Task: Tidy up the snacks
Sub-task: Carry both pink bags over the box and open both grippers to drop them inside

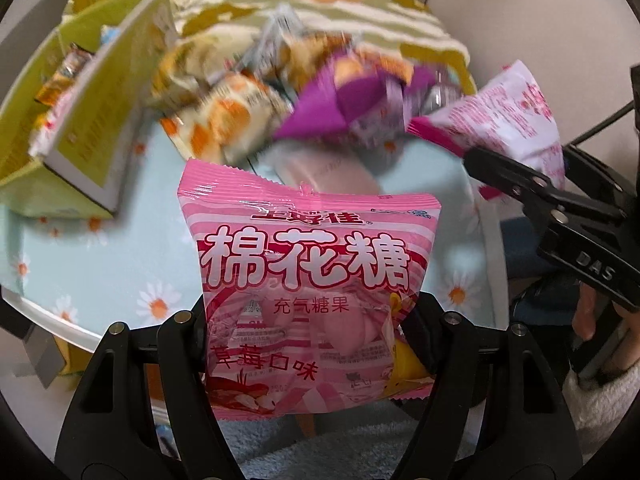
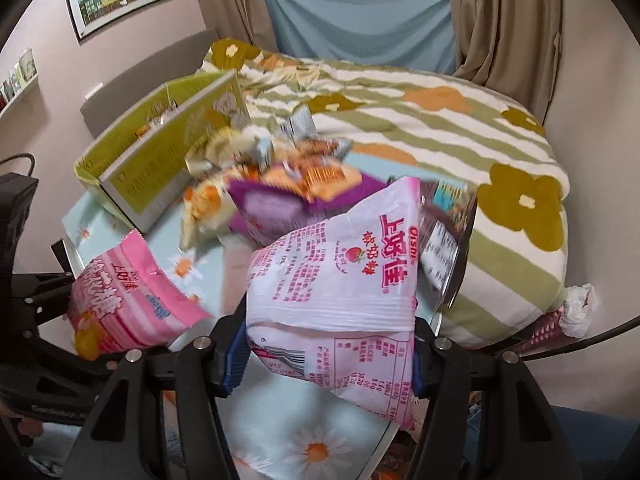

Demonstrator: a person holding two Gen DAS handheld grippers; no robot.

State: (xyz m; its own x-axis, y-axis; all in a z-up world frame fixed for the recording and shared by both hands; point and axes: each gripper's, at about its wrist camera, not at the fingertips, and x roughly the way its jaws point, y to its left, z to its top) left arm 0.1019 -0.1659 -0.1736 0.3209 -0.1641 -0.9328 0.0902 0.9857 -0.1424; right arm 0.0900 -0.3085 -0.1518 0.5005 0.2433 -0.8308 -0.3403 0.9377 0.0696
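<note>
Snacks are only partly sorted, we judge: the left gripper (image 1: pixel 312 344) pinches a pink striped marshmallow packet (image 1: pixel 308 280), the right gripper (image 2: pixel 328 356) pinches a pale pink foil packet (image 2: pixel 340 272), few sit in the yellow-green cardboard box (image 2: pixel 160 160), and a loose wrapper heap (image 2: pixel 280 172) waits on the daisy-print table (image 2: pixel 304 420).

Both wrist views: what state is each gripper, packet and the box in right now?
Left gripper: shut on pink packet, front showing.
Right gripper: shut on white packet, back showing.
Green box: open, snacks inside.
Snack pile: loose, unsorted on table.
</note>
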